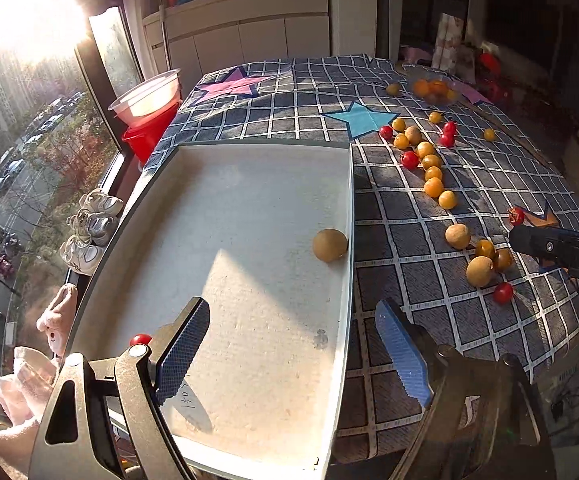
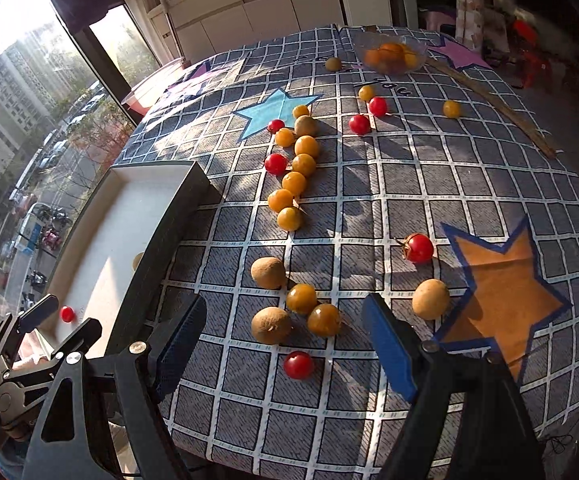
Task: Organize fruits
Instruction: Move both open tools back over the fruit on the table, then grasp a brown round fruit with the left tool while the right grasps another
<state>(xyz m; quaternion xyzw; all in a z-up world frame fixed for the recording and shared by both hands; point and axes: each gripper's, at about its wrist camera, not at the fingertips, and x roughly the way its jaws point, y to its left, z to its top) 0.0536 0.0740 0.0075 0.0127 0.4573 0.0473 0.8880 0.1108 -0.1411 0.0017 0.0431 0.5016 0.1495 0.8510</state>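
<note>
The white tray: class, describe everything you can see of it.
The white tray is shallow and rectangular, with a matte, slightly stained floor and dark outer walls. It lies flat on the checked cloth at the table's window edge. Inside are one brown round fruit by its right wall and a red cherry tomato near the front.

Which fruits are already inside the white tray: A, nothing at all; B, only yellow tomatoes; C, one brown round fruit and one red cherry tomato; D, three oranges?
C: the left wrist view shows one brown round fruit by the white tray's right wall and one red cherry tomato near its left edge.
</note>
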